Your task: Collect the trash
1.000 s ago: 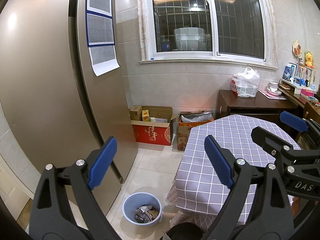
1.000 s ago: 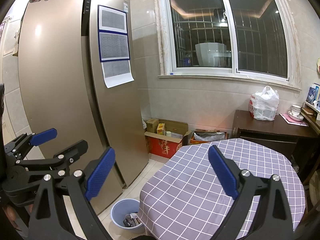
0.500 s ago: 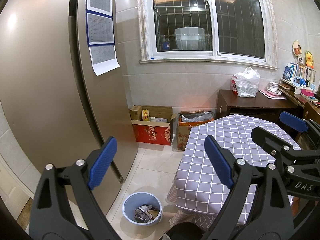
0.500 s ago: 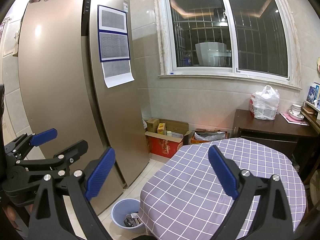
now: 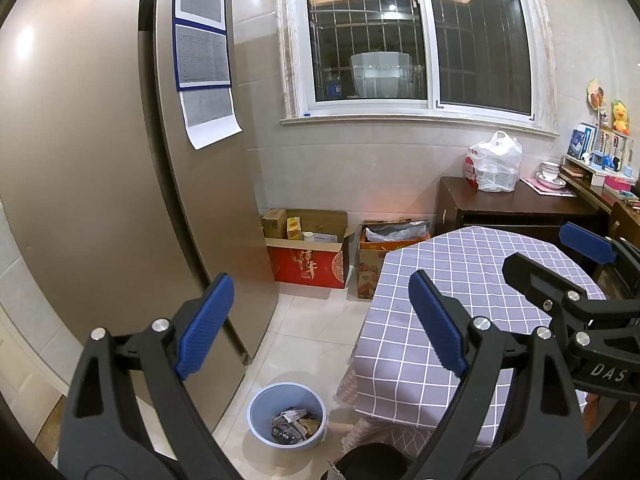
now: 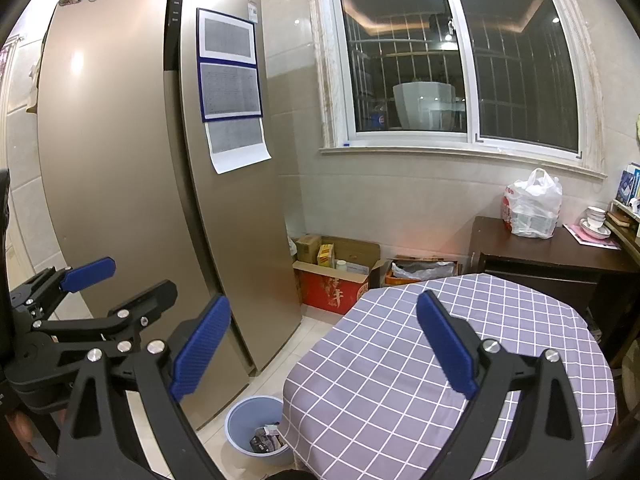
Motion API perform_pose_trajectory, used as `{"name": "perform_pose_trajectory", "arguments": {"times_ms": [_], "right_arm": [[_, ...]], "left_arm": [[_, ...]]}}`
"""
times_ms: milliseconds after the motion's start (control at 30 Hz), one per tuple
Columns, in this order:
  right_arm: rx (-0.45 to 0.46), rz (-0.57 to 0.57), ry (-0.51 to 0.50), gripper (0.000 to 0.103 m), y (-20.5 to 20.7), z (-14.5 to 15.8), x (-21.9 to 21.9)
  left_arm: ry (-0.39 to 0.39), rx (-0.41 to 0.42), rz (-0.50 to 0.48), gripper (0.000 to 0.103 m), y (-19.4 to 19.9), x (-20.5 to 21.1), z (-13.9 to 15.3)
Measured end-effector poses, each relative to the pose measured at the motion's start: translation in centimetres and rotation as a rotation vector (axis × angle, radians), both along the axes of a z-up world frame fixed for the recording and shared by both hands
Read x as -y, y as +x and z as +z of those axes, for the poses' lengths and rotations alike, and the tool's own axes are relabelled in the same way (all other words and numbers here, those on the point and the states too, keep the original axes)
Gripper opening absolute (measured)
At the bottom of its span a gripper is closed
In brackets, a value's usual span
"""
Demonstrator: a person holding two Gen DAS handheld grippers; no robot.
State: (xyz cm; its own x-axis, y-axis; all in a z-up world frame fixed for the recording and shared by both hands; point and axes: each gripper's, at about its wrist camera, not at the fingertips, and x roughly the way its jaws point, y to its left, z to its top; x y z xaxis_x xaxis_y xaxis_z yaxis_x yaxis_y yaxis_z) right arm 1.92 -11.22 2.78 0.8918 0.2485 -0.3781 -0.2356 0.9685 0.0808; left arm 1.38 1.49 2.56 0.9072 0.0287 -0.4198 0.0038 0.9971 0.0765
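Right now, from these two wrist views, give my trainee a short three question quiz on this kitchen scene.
1. True or false: the blue bin on the floor already holds trash.
2. The bin stands between which two things: A) fridge and checked table; B) dark cabinet and window; C) red box and wall?
3. Fill in: both the left tool and the right tool are ____, with nothing between their pads.

Key: 1 true. 2 A. 3 open.
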Motion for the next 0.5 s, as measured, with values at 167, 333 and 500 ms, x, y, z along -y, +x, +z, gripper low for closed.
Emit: {"name": "perform_pose_trajectory", "arguments": {"times_ms": [167,333,500], "right_arm": [[-0.001,-0.001,0.000,0.092,0.10,-0.04,-0.15],[-0.004,0.000,0.005,0.092,0.33,-0.28,-0.63],[-0.004,0.000,0.005,0.092,0.33,-0.32,-0.76]], "left_arm": [[0.002,0.000,0.001,0.087,-0.05,0.00,-0.02],[0.002,-0.001,0.000,0.087,0.13,0.00,0.13],[0.003,-0.001,0.001,0.087,0.18,-0.04,0.17]]}}
